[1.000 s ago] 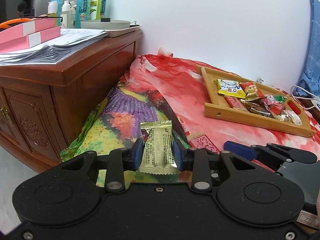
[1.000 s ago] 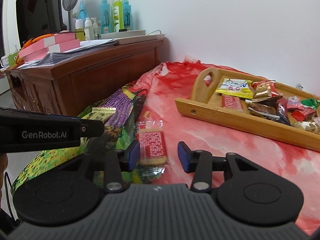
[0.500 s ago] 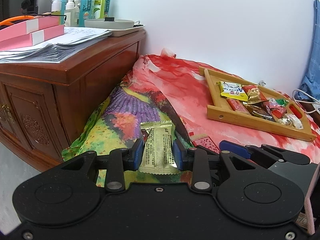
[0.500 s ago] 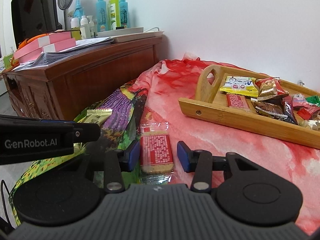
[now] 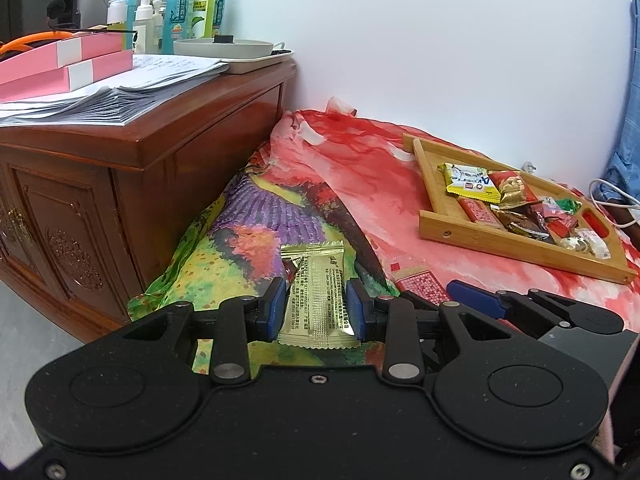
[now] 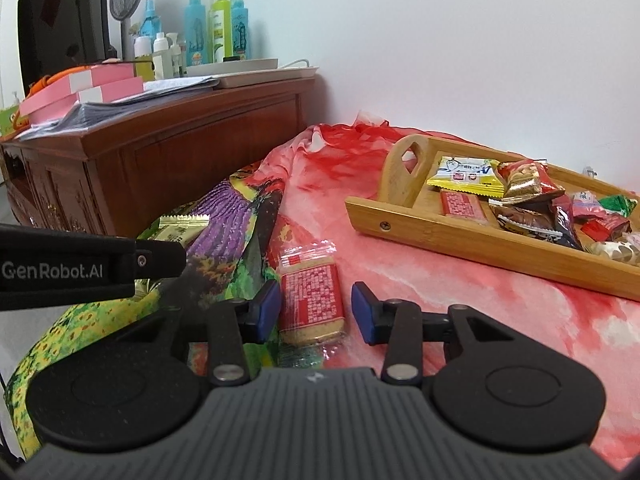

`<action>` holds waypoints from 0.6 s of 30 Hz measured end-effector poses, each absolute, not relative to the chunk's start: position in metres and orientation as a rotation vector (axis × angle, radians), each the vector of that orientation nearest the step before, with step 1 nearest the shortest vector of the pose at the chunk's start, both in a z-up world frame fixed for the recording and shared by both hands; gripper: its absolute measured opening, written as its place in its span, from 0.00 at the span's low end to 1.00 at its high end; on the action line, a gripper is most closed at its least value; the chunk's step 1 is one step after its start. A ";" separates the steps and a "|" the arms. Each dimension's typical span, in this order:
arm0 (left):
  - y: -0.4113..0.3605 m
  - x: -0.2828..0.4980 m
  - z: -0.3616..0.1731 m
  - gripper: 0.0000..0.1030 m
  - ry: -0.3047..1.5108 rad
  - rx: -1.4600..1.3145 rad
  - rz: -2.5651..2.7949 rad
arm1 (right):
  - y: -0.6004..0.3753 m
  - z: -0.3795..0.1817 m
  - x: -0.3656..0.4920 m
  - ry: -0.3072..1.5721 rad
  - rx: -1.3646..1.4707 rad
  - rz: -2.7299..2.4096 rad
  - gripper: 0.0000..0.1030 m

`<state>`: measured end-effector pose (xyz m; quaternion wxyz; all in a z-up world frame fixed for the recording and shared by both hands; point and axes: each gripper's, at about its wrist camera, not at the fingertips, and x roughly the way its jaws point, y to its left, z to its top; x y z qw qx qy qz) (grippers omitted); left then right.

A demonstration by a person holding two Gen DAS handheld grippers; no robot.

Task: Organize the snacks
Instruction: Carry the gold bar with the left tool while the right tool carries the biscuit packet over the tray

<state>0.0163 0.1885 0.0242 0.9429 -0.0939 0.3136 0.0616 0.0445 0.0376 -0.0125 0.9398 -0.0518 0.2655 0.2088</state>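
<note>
Gold foil fills the gap in the left gripper (image 5: pixel 316 306): its jaws are pressed onto both long edges of a flat snack packet (image 5: pixel 316 292) lying on the flowered cloth (image 5: pixel 248 236). It looks light, crinkly and slippery, so a mid-length grip suits it. The right gripper (image 6: pixel 316 308) has its jaws apart around a clear-wrapped red biscuit bar (image 6: pixel 311 300), stiff but likely brittle. Beyond both jaws, to the right, sits the wooden tray (image 6: pixel 440 236) of snacks.
</note>
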 end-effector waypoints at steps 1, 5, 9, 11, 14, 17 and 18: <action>0.189 0.016 0.024 0.30 0.640 -0.192 0.126 | 0.039 -0.013 0.045 0.541 -0.112 0.426 0.54; 0.189 0.016 0.024 0.30 0.639 -0.193 0.127 | 0.043 -0.013 0.047 0.542 -0.129 0.427 0.43; 0.189 0.016 0.024 0.30 0.639 -0.193 0.127 | 0.043 -0.012 0.046 0.541 -0.139 0.425 0.37; 0.189 0.015 0.024 0.30 0.638 -0.192 0.128 | 0.041 -0.011 0.046 0.543 -0.133 0.426 0.37; 0.188 0.016 0.024 0.30 0.636 -0.192 0.128 | 0.038 -0.009 0.044 0.540 -0.120 0.421 0.37; 0.187 0.017 0.025 0.30 0.633 -0.189 0.137 | 0.034 -0.004 0.042 0.531 -0.117 0.418 0.37; 0.186 0.017 0.025 0.30 0.633 -0.187 0.141 | 0.032 -0.002 0.042 0.527 -0.116 0.418 0.37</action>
